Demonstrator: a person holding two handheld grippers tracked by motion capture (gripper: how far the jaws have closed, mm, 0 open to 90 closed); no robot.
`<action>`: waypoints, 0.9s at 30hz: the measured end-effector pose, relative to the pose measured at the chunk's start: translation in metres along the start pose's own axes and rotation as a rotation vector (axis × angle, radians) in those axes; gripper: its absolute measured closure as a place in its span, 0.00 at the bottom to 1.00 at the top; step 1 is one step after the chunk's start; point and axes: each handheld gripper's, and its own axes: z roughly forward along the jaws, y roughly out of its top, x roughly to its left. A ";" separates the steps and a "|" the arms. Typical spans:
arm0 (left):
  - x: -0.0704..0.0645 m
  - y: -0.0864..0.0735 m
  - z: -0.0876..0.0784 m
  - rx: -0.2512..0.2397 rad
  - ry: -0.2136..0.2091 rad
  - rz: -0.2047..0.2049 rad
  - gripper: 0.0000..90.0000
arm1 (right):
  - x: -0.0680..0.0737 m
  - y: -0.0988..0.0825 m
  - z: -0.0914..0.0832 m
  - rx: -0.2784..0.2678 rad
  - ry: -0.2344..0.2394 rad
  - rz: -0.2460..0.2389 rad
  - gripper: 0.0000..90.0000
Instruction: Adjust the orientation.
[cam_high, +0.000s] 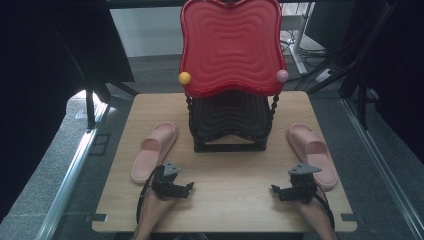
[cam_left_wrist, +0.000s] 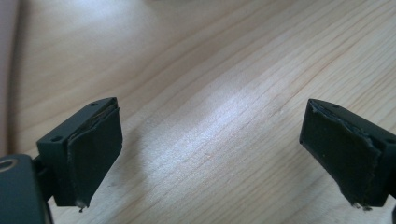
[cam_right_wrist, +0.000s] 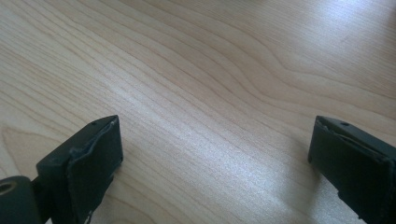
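Pink slippers (cam_high: 154, 150), smooth rounded foam, pale grained wooden table (cam_high: 230, 180)

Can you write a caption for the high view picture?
Two open grippers, left and right, wait beside pink slippers.

The top of the red wavy plastic tray (cam_high: 231, 45) runs off the high view's upper edge, and it hides the upper part of the black rack (cam_high: 230, 125) behind it. Both forearms are cut at the bottom edge. In the left gripper view a pale pink strip (cam_left_wrist: 7, 70) at the left edge is too cropped to identify.
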 end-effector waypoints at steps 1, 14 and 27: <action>0.001 0.000 -0.002 -0.006 -0.001 -0.003 0.07 | 0.000 0.000 0.000 0.000 0.000 0.000 0.03; 0.013 -0.013 -0.036 -0.045 0.024 -0.027 0.14 | 0.000 0.000 0.000 0.000 0.001 0.000 0.03; 0.047 -0.025 -0.063 -0.092 0.072 -0.106 0.27 | 0.000 0.000 0.000 0.000 0.001 0.000 0.03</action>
